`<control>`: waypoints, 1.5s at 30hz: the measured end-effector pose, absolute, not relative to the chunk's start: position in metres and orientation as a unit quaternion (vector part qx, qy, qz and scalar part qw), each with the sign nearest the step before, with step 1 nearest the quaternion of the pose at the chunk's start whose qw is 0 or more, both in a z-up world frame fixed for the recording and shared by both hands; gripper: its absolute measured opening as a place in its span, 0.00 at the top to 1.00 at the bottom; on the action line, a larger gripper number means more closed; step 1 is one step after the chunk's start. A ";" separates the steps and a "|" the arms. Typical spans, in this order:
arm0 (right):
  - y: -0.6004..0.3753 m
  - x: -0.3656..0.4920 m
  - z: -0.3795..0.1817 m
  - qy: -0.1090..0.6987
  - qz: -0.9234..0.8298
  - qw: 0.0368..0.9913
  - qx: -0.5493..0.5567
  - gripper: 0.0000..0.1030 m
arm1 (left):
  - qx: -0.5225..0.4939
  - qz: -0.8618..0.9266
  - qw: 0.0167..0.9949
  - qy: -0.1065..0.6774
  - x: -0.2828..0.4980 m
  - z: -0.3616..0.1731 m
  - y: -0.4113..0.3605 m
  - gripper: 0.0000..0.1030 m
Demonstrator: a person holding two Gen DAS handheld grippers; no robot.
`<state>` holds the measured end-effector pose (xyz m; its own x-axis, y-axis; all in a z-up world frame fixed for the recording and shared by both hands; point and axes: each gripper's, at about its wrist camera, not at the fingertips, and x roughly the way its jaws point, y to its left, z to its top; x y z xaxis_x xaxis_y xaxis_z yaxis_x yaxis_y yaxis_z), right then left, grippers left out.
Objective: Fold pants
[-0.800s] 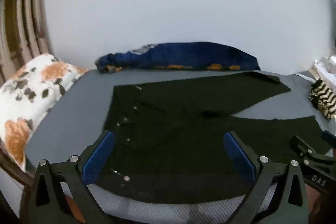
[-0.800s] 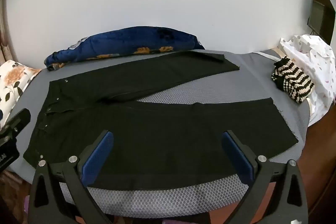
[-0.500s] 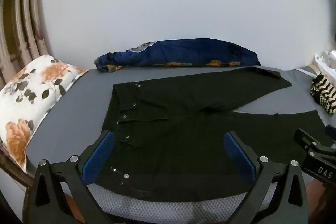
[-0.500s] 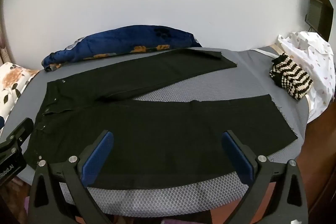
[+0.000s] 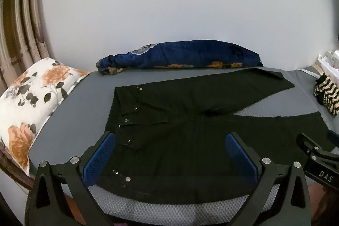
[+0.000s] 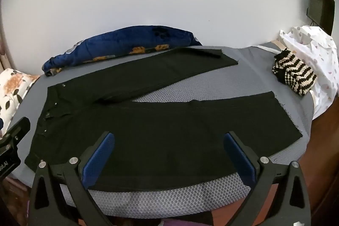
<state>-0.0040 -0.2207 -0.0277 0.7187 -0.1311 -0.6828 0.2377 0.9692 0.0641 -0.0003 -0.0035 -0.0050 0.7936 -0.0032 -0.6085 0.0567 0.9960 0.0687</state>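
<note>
Black pants (image 5: 180,120) lie flat on a grey mat (image 5: 70,120), waistband with silver studs to the left, the two legs spread apart in a V to the right (image 6: 169,120). My left gripper (image 5: 169,154) is open and empty, hovering over the waist end near the front edge. My right gripper (image 6: 169,154) is open and empty above the near leg's front edge. Each gripper shows at the edge of the other's view.
A dark blue floral bundle (image 5: 180,54) lies along the wall behind the pants. A floral pillow (image 5: 31,99) sits at the left. A black-and-cream striped knit (image 6: 294,75) and white spotted cloth (image 6: 311,52) lie at the right end.
Both views have shifted slightly: the pants sit a little lower and further off in the frames, as both grippers rose or drew back. The pants have not moved.
</note>
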 end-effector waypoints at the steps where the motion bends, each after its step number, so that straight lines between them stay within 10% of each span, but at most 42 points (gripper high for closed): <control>1: -0.221 -0.004 -0.028 0.361 -0.097 0.925 0.075 0.00 | 0.042 -0.015 0.946 0.320 0.000 -0.005 -0.003 0.00; 45: -0.168 0.046 -0.038 0.386 0.071 0.917 0.076 0.07 | 0.047 0.040 0.924 0.377 0.193 -0.063 0.131 0.00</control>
